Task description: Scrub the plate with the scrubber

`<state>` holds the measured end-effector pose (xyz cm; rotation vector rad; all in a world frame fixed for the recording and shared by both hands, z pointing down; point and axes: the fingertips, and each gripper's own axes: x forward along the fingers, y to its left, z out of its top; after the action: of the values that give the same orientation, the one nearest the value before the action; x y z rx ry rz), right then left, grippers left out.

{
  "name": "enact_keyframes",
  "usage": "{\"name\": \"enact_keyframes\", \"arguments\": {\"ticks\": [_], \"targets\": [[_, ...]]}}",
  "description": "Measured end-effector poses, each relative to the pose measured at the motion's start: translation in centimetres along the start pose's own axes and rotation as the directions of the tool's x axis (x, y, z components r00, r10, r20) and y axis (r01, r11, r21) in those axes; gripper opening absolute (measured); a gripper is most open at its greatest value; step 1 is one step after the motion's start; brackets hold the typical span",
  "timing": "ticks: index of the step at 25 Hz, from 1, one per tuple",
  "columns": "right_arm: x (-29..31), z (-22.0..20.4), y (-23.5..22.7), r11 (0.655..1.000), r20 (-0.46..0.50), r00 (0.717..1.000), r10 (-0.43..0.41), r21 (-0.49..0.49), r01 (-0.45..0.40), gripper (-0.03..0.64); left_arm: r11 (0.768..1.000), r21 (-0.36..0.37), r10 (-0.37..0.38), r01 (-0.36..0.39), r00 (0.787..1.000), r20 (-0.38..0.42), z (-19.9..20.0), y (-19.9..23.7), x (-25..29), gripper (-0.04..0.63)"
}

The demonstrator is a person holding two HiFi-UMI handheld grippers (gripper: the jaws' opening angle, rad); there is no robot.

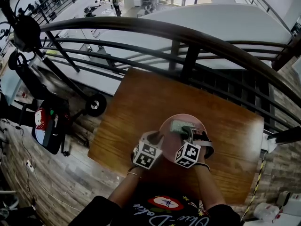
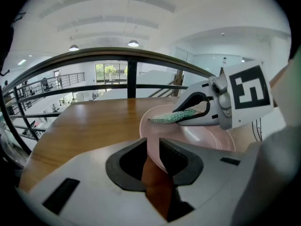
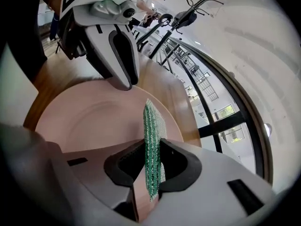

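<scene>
Right now my left gripper (image 2: 153,155) has its jaws pinched on the near rim of the pink plate (image 2: 207,138). In the left gripper view the rim rises straight up between the two dark pads and fills the gap between them. The plate sits over the wooden table (image 1: 141,102), near the edge closest to me. I cannot tell whether it lies flat on the wood or is tipped up a little in my grip.

My right gripper (image 3: 153,163) is clamped on the green scrubber (image 3: 151,126). The scrubber stands on its edge between the pads and pokes out past the jaw tips. Its free end reaches out over the inside of the plate, toward the rim on the right side of the right gripper view. Whether the mesh actually presses on the plate, I cannot make out. From the left gripper view it seems to hang just above the far rim.

From the head view the two grippers sit side by side, their marker cubes (image 1: 188,154) nearest to me and both sets of jaws pointing down at the plate. A dark metal railing (image 1: 188,36) curves along beyond the far edge of the table.
</scene>
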<state>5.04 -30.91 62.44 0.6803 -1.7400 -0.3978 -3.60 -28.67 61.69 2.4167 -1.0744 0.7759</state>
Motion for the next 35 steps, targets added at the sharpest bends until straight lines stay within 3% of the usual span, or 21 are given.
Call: {"name": "enact_keyframes", "arguments": {"ticks": [5,13,24,35], "targets": [[0.0,0.9,1.2,0.999,0.026,0.999,0.041,0.028,-0.042,0.071,1.000,0.009,0.002,-0.002,1.000,0.000,-0.1,-0.3,0.2,0.069],[-0.9,2.5,4.5,0.992,0.068,0.990,0.127,-0.021,-0.126,0.071,1.000,0.020,0.019,-0.019,1.000,-0.001,-0.1,0.0,0.3,0.029],[-3.3,3.3,8.2,0.971,0.117,0.966,0.231,-0.091,-0.221,0.071,0.998,0.043,0.040,-0.039,0.999,-0.005,-0.3,0.7,0.3,0.028],[-6.8,1.6,11.1,0.934,0.127,0.933,0.336,-0.174,-0.312,0.072,0.997,0.044,0.058,-0.057,0.998,-0.017,-0.3,0.8,0.2,0.028]]}}
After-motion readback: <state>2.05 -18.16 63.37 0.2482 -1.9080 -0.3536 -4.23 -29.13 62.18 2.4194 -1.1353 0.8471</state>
